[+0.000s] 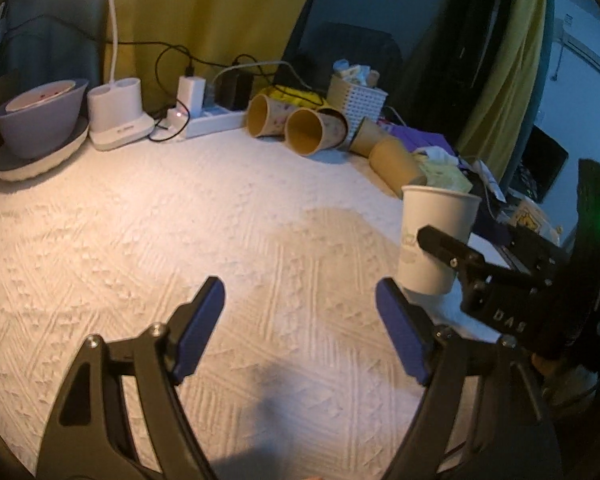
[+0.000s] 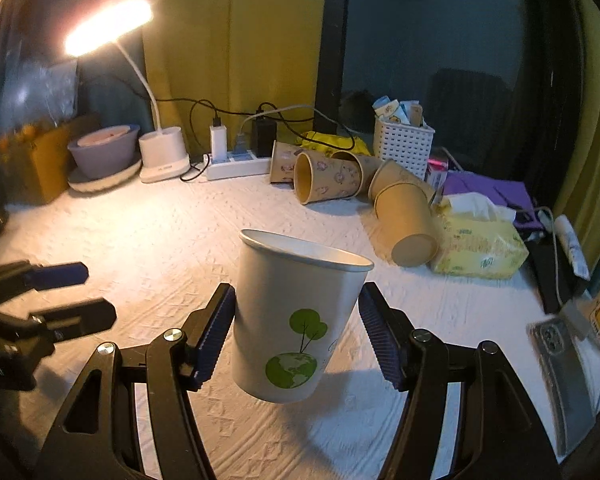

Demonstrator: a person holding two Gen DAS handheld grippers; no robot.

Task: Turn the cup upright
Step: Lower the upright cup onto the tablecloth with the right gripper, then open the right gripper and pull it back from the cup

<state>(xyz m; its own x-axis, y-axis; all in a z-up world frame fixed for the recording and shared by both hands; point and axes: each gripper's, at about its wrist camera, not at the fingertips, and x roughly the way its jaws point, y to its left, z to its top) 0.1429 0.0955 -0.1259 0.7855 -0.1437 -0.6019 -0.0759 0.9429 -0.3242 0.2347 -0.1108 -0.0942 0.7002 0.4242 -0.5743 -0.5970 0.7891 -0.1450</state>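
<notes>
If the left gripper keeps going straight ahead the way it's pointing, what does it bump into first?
Probably just the white textured table cover; the left gripper is open with nothing between its fingers. Farther on lie brown paper cups, though depth is unclear.

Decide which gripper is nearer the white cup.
Right. The right gripper has the white cup between its fingers; the left gripper sits off to the cup's side, open and empty.

In the left wrist view the right gripper's (image 1: pixel 444 248) black finger crosses the white paper cup (image 1: pixel 432 216), hiding its right flank; the far finger is out of sight behind it. From the right wrist, whether the cup's base touches the embossed white tabletop (image 2: pixel 148 216) cannot be told. At the table's right edge a phone (image 2: pixel 560 364) is blurred. The white basket's (image 2: pixel 404 148) packets are too small to read, possibly sachets.
</notes>
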